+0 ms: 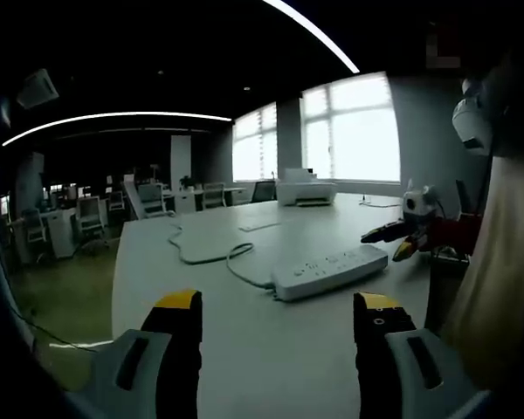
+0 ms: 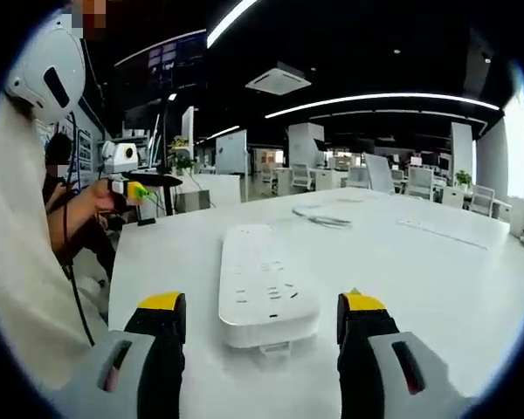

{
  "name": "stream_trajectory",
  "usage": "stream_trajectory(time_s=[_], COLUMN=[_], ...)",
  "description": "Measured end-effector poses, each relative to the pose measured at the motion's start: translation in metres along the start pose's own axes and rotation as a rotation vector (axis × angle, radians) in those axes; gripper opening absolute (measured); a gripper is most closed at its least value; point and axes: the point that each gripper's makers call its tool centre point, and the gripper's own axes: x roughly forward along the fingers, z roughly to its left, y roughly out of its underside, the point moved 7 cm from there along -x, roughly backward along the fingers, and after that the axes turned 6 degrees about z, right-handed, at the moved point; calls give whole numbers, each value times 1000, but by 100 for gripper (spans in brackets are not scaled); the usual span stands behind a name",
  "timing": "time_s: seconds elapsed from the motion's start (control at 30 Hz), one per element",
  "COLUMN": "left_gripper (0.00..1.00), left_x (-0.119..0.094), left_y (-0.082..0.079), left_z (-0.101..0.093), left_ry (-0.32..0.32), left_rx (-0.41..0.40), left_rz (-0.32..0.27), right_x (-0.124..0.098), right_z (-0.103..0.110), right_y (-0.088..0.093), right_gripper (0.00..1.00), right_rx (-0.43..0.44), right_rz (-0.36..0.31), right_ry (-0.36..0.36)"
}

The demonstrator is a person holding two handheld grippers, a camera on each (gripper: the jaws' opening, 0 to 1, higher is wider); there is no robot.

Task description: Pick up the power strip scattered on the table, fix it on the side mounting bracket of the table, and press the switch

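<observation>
A white power strip lies flat on the white table, its white cable looping off to the left. My left gripper hovers open over the table, short of the strip, with nothing between its yellow-tipped jaws. My right gripper comes in from the right at the strip's far end. In the right gripper view the power strip runs lengthwise away from me, its near end between the wide-open jaws of my right gripper; neither jaw touches it. Its cable lies coiled beyond.
A white printer stands at the table's far end under bright windows. The person's light sleeve fills the right edge. Another seated person and a yellow-tipped gripper are off the table's left side. Office chairs stand beyond.
</observation>
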Motion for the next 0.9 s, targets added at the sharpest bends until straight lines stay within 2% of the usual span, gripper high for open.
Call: stream_trajectory(time_s=[0.9], left_gripper=[74], left_x=[2], left_y=[1], left_z=[-7], left_ry=[15], left_rx=[-14], left_rz=[-9], right_x=[11], right_z=[-4], right_y=[5], right_gripper=[62], right_rx=[-9], right_rz=[36], right_ry=[5])
